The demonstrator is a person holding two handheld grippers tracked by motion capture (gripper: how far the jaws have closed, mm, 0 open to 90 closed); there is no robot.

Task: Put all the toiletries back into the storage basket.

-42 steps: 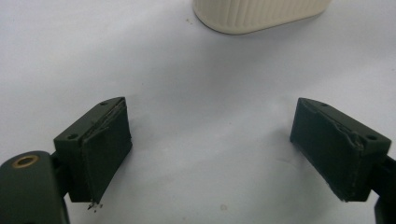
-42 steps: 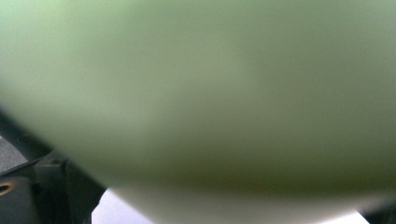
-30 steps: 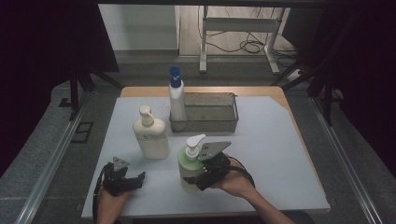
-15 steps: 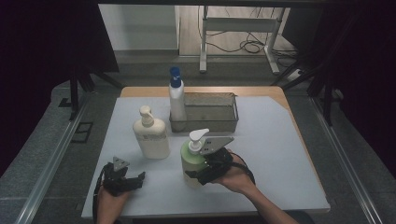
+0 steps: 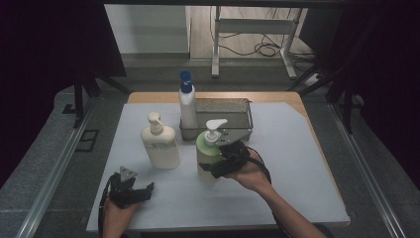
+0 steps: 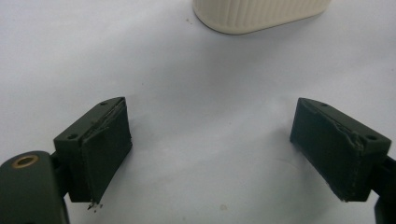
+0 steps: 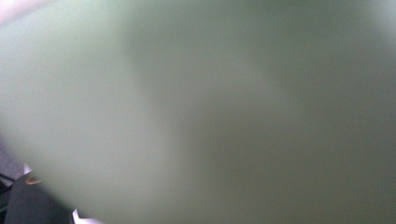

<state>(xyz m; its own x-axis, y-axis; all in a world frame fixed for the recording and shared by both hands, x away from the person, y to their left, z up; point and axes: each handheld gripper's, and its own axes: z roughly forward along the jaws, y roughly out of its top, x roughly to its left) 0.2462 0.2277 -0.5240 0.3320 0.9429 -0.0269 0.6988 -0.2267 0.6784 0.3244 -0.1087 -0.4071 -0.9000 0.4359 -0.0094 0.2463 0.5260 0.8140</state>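
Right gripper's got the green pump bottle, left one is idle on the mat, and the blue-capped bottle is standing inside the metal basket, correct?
Not quite. In the high view the blue-capped bottle stands outside the metal basket, against its left end. The right gripper does hold the green pump bottle, and the left gripper rests idle.

Bench layout, three bottles and a tray.

Wire tray (image 5: pixel 247 106) at rear centre; tall bottle (image 5: pixel 187 106) just left of it. Pump bottle (image 5: pixel 158 144) further left, nearer. Held pump bottle (image 5: pixel 208 151) before the tray, right tool (image 5: pixel 218 168) at its side; left tool (image 5: pixel 143 191) at near-left.
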